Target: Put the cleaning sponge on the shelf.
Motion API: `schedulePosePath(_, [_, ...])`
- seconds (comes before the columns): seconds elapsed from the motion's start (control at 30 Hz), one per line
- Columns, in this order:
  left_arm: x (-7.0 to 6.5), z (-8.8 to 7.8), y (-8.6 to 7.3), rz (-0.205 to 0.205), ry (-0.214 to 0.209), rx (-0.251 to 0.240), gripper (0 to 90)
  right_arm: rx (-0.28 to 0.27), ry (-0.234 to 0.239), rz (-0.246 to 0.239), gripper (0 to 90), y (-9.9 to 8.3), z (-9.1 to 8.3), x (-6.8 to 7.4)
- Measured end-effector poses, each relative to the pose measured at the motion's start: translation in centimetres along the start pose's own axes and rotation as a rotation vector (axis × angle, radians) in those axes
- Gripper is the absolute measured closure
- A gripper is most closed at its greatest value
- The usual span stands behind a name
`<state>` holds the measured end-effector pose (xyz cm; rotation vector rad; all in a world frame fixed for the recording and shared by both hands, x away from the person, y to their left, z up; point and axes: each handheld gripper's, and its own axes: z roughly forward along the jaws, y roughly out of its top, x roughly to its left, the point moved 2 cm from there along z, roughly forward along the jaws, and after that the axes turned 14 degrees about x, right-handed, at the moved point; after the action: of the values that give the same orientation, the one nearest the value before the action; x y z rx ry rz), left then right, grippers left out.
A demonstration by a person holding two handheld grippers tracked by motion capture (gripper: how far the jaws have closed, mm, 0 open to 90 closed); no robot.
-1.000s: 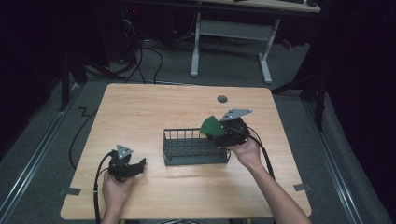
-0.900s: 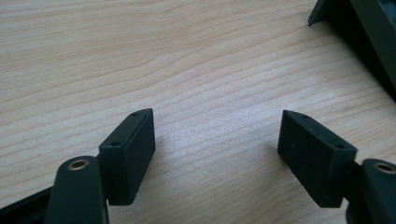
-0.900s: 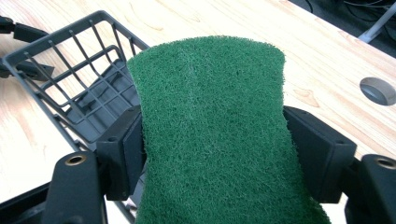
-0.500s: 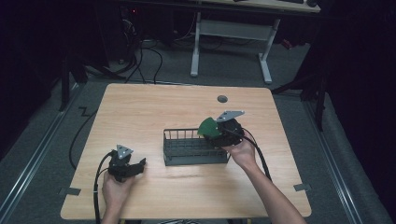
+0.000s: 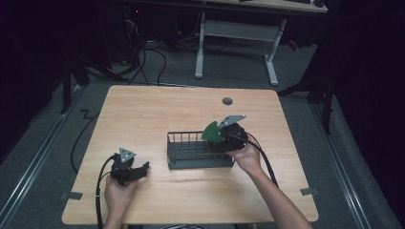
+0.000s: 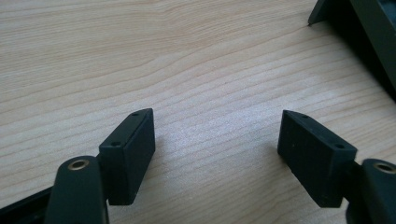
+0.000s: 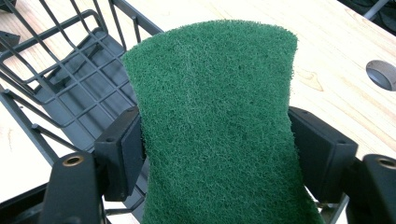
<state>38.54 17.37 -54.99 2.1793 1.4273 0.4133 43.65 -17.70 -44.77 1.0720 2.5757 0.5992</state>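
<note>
Right claw (image 7: 215,140) clamped on fibrous green scouring pad (image 7: 212,116) above black wire basket (image 5: 191,152); left claw (image 6: 217,144) agape.

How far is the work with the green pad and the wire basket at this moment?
Done: the right hand-held gripper has the green scouring pad clamped.
In hand: it holds the pad above the right end of the black wire basket.
Left: releasing it inside, probably. The left hand-held gripper rests open on the table.
</note>
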Motion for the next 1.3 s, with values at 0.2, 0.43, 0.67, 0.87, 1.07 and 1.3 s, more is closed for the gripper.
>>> schedulePosePath(0.2, [0.0, 0.0, 0.0, 0.000, 0.000, 0.000, 27.9, -0.007, 0.000, -0.008, 26.5, 0.0, -0.4, 0.3])
schedulePosePath(0.43, [0.0, 0.0, 0.0, 0.000, 0.000, 0.000, 27.9, 0.023, 0.004, -0.010, 26.5, -0.1, 0.0, 0.5])
schedulePosePath(0.67, [0.0, 0.0, 0.0, 0.000, -0.001, 0.000, 27.9, 0.030, 0.027, -0.010, 26.5, -0.2, 0.1, 0.5])
schedulePosePath(0.87, [0.0, 0.0, 0.0, 0.000, 0.000, 0.000, 27.9, 0.020, 0.053, 0.001, 25.6, -0.3, 0.0, 0.5])
schedulePosePath(1.07, [0.0, 0.0, 0.0, 0.001, 0.000, 0.001, 27.9, -0.018, 0.068, -0.017, 30.1, -0.3, -0.3, 0.7])
schedulePosePath(1.3, [0.0, 0.0, 0.0, 0.000, 0.000, 0.000, 27.9, -0.028, 0.076, -0.066, 41.4, -0.2, -0.1, 1.4])
